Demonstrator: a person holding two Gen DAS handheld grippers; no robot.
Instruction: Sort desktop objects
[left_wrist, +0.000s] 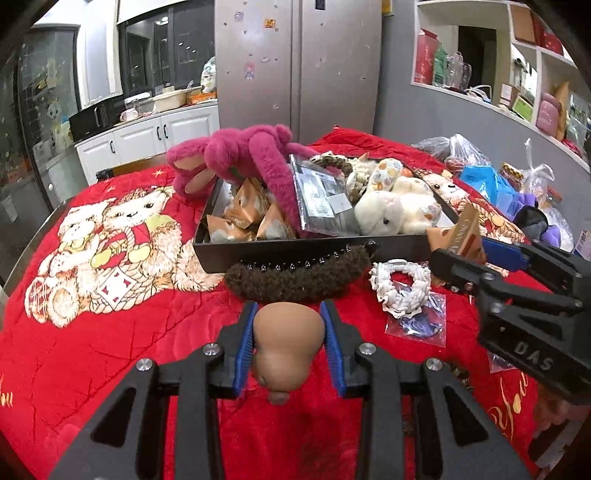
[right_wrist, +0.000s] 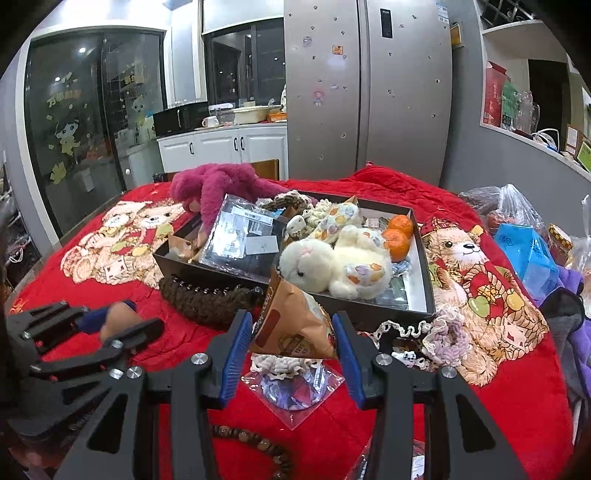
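- Left gripper (left_wrist: 288, 339) clamped on a small brown gourd (left_wrist: 286, 343), blue pads pressed to its upper bulb, lifted just above the red blanket (left_wrist: 110, 369), near side of the black tray (left_wrist: 310, 251).
- Looks hard, smooth, light — likely slippery where the curves fall away; safest held at the waist between the two bulbs, not on the round belly.
- Stem nub at the bottom probably brittle; best kept off the tray wall.
- Right gripper (right_wrist: 291, 343) closed on an orange-brown snack pouch (right_wrist: 295, 325), near the tray's front edge.
- Pouch thin and crinkly, light, easily crushed — gentle hold on the flat sides.
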